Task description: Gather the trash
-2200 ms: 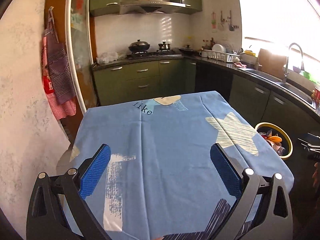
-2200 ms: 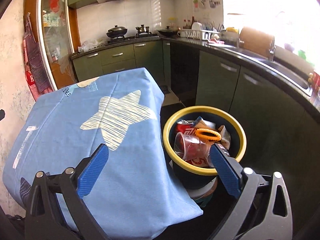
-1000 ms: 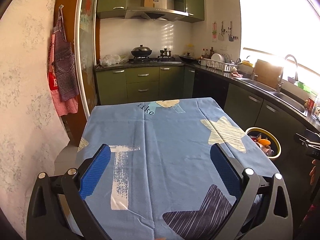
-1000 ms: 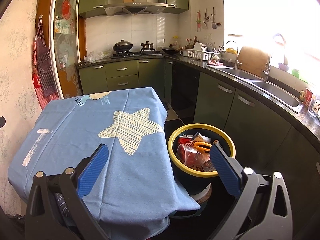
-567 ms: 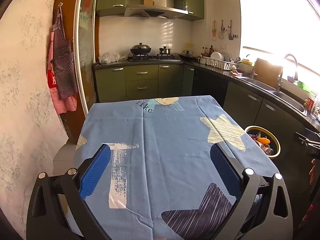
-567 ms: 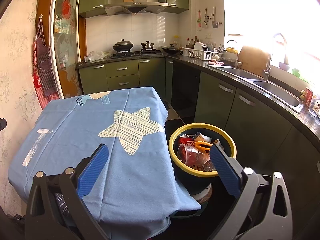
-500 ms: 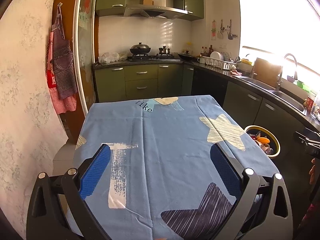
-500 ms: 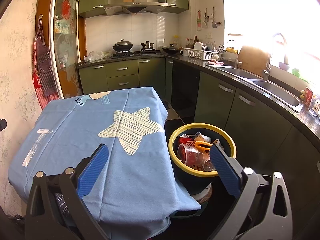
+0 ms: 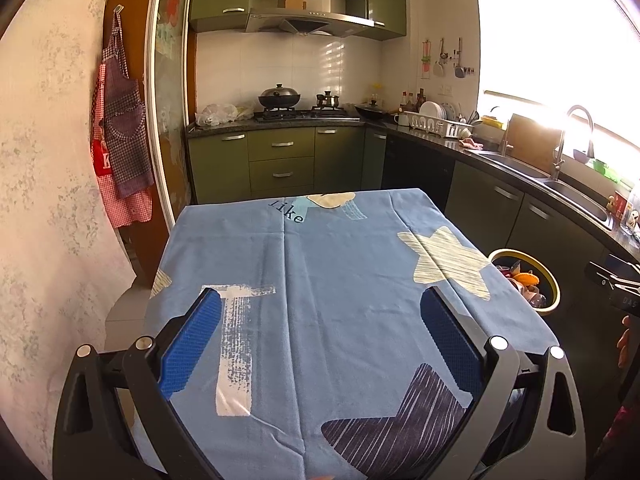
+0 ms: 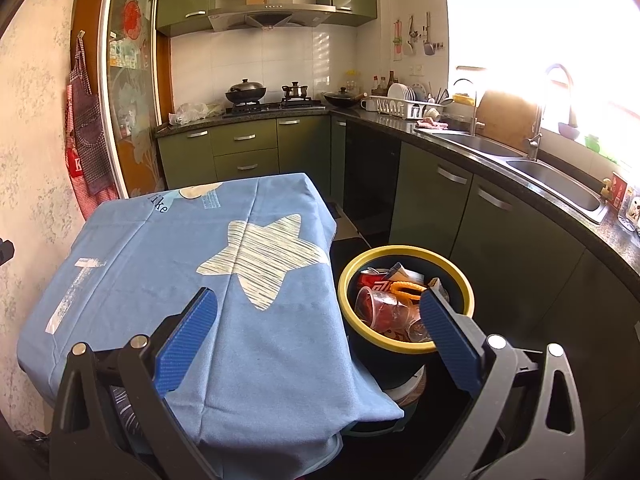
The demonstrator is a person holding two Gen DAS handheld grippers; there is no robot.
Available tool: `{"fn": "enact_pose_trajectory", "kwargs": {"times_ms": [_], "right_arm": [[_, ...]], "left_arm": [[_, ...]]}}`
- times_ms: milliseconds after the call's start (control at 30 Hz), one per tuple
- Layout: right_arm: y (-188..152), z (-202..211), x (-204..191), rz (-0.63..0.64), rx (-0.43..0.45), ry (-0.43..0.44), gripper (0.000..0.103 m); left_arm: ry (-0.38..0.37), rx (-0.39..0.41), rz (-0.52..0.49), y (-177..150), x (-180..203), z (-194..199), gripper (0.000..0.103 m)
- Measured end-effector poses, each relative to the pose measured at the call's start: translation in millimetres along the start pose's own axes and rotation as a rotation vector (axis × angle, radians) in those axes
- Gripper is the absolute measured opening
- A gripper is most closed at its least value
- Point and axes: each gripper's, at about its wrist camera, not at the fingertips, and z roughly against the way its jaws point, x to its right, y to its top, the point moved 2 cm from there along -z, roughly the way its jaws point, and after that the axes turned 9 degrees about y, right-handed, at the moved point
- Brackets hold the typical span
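A dark bin with a yellow rim (image 10: pixel 406 346) stands on the floor at the table's right side; it also shows in the left wrist view as the bin (image 9: pixel 554 280). Inside lie a red can (image 10: pixel 370 280), clear plastic cups (image 10: pixel 384 306) and an orange item (image 10: pixel 406 289). My right gripper (image 10: pixel 318 322) is open and empty, held above the table's near right corner and the bin. My left gripper (image 9: pixel 320 322) is open and empty over the near part of the table (image 9: pixel 320 248), which has a blue cloth with star prints and nothing lying on it.
Green cabinets (image 10: pixel 432 200) with a dark counter and a sink (image 10: pixel 556 184) run along the right. A stove with pots (image 9: pixel 280 100) is at the back. Aprons (image 9: pixel 120 148) hang on the left wall. A hand (image 9: pixel 624 340) shows at the right edge.
Both grippers have pulled back and risen a little from the table and bin over two seconds. In the last half second nothing visibly moved. Both stay open.
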Motion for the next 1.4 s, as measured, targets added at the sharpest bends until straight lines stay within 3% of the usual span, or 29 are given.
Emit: {"fn": "enact_pose_trajectory", "kwargs": {"times_ms": [1400], "right_arm": [[-1.5, -1.1, -0.3, -0.003, -0.003, 0.001, 0.096]], "left_arm": [[-0.016, -0.014, -0.016, -4.2, 5.1, -2.8, 0.098]]}}
